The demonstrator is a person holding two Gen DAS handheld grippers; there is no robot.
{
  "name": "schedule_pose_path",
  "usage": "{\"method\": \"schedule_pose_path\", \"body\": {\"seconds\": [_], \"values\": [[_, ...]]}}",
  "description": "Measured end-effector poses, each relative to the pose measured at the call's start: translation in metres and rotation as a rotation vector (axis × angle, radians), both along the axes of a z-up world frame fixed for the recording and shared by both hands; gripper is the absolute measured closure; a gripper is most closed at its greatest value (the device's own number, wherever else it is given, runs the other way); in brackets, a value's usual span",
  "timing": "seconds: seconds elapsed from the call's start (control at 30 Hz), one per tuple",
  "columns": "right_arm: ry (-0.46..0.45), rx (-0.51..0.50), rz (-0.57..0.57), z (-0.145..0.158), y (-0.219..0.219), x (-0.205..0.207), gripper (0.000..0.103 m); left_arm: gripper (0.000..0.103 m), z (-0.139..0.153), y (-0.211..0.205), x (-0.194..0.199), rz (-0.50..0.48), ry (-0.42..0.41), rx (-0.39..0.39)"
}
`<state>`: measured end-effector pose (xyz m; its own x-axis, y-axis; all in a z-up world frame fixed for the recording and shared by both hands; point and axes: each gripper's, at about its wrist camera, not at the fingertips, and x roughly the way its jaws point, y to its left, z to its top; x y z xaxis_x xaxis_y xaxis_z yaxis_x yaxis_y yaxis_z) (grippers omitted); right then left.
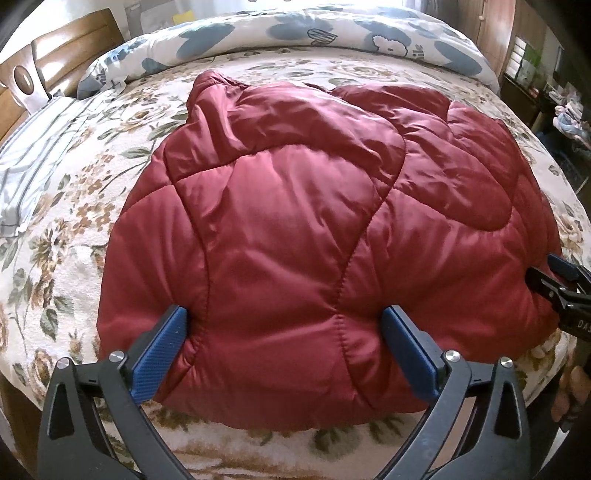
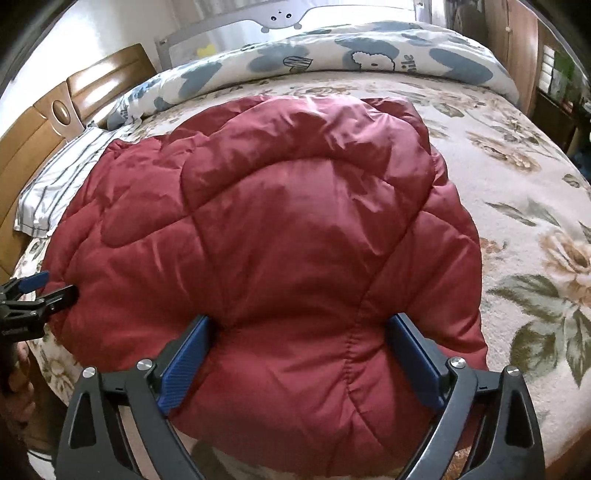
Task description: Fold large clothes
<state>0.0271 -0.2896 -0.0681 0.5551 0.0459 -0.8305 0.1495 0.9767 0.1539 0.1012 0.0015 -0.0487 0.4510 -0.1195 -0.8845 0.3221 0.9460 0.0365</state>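
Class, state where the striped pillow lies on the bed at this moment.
The striped pillow lies at the bed's left edge in both wrist views, beside the wooden headboard, left of the red quilted jacket and below the blue-patterned duvet.

- the padded jacket [image 1: 295, 206] lies flat on the bed [image 1: 74, 206], straight ahead of both tongs
- left gripper [image 1: 283, 325] and right gripper [image 2: 298, 334] sit side by side at its near edge
- a rolled duvet [image 1: 332, 33] lies behind the jacket
- pillow [image 1: 33, 162] is off to the left
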Motion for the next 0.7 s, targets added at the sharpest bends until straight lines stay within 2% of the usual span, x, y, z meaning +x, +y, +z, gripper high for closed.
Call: {"method": "schedule_pose_path", "body": {"seconds": [0.3, 0.53, 0.7], "values": [[0.000, -0.029, -0.009, 0.014, 0.007, -0.004, 0.008, 0.000, 0.004, -0.002, -0.001, 0.006, 0.001, 0.010], [-0.068, -0.040, 0.059, 0.049, 0.030, -0.031, 0.009, 0.000, 0.020, 0.005, -0.022, -0.010, -0.024, -0.043], [-0.075, -0.053, 0.109, 0.053, 0.047, -0.047, 0.007, 0.000, 0.019, 0.017, -0.041, -0.002, -0.016, -0.085]]}}
